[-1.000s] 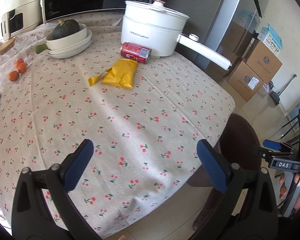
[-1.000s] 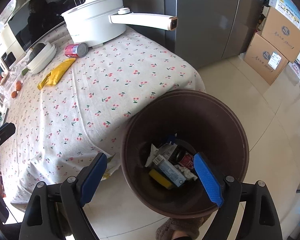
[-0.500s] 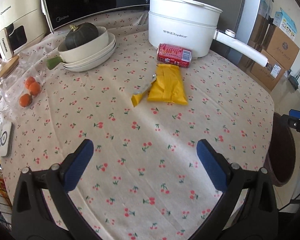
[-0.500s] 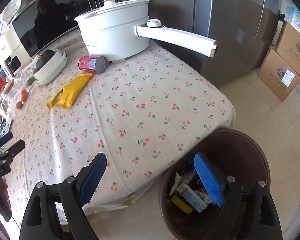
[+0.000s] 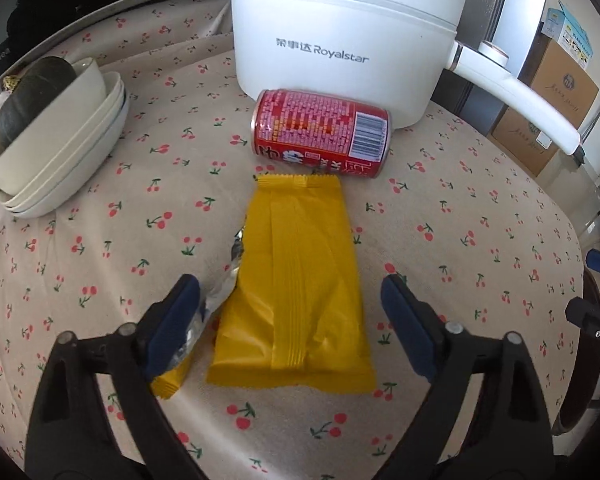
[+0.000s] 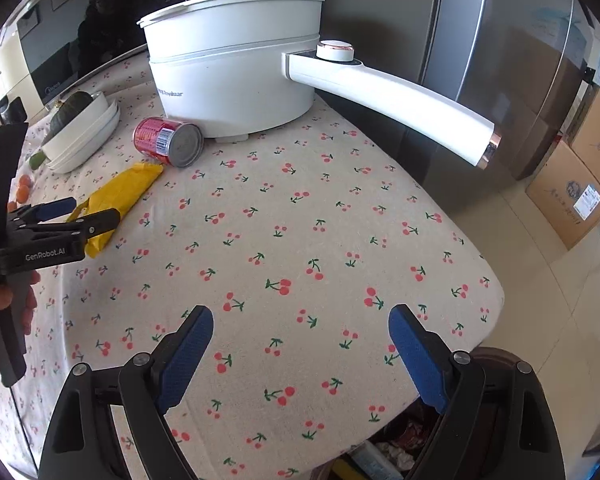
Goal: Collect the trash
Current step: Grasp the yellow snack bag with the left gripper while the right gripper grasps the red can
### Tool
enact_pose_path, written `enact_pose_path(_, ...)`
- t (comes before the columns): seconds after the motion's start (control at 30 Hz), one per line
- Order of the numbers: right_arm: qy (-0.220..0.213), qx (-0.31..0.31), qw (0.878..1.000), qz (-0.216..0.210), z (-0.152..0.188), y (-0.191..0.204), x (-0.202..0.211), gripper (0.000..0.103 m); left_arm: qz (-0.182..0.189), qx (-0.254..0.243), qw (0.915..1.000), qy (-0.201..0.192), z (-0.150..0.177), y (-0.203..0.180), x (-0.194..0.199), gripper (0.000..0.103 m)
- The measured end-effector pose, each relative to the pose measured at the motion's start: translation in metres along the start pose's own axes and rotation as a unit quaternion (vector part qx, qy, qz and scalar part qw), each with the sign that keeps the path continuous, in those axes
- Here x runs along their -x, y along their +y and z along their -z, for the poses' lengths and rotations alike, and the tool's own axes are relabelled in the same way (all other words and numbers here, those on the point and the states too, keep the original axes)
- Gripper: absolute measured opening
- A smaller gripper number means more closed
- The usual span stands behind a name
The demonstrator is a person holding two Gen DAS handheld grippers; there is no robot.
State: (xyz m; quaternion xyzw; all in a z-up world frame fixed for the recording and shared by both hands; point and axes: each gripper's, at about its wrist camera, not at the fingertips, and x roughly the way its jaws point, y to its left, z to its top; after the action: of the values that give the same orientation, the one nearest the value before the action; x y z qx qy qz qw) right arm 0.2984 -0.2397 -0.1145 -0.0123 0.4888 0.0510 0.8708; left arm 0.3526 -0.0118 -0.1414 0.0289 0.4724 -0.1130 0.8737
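Left tool [image 5: 288, 320] has advanced to straddle the yellow wrapper [image 5: 296, 280].

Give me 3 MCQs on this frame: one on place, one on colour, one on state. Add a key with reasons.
1. Where does the red drink can lie?
A. In the stacked bowls
B. On its side, right in front of the white electric pot
C. In the bin

2. What colour is the flat plastic wrapper between the left gripper fingers?
A. Yellow
B. Green
C. Silver

3. What state is the left gripper in?
A. Shut on the wrapper
B. Shut on the can
C. Open, fingers on either side of the wrapper

Key: 1 B, the can rests sideways on the cherry-print tablecloth against the pot's base. 2 A, the wrapper is plain yellow in both views. 3 C, the blue pads stand wide apart with the wrapper lying between them.
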Motion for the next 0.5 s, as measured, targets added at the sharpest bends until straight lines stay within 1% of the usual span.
enact_pose_path(0.03, -0.001, 0.0, 1.0, 0.002, -0.002, 0.001, -0.003, 0.091, -0.005, -0.005, 0.9999, -0.009, 0.001, 0.002, 0.003, 0.078)
enact_pose_path(0.07, -0.002, 0.0, 1.0, 0.004, -0.003, 0.004, -0.005, 0.091, -0.006, -0.006, 0.9999, -0.009, 0.001, 0.006, 0.005, 0.067)
enact_pose_path(0.1, -0.006, 0.001, 1.0, 0.007, -0.005, 0.007, -0.006, 0.091, -0.008, -0.004, 0.9999, -0.009, 0.002, 0.011, 0.008, 0.064)
enact_pose_path(0.13, -0.01, 0.001, 1.0, 0.009, -0.008, 0.012, -0.006, 0.091, -0.008, 0.002, 0.9999, -0.014, 0.004, 0.017, 0.013, 0.062)
enact_pose_path(0.27, -0.031, 0.002, 0.999, 0.024, -0.026, 0.043, -0.006, 0.091, 0.004, 0.051, 0.9977, -0.045, 0.014, 0.061, 0.037, 0.061)
enact_pose_path(0.33, -0.037, -0.009, 0.999, 0.028, -0.039, 0.062, -0.01, 0.092, -0.001, 0.067, 0.9966, -0.048, 0.022, 0.085, 0.045, 0.061)
enact_pose_path(0.4, -0.036, -0.034, 0.999, 0.008, -0.054, 0.08, -0.017, 0.092, -0.01, 0.075, 0.9961, -0.046, 0.029, 0.106, 0.051, 0.06)
enact_pose_path(0.5, -0.045, -0.085, 0.995, 0.01, -0.075, 0.103, -0.031, 0.093, -0.015, 0.087, 0.9949, -0.049, 0.036, 0.133, 0.058, 0.061)
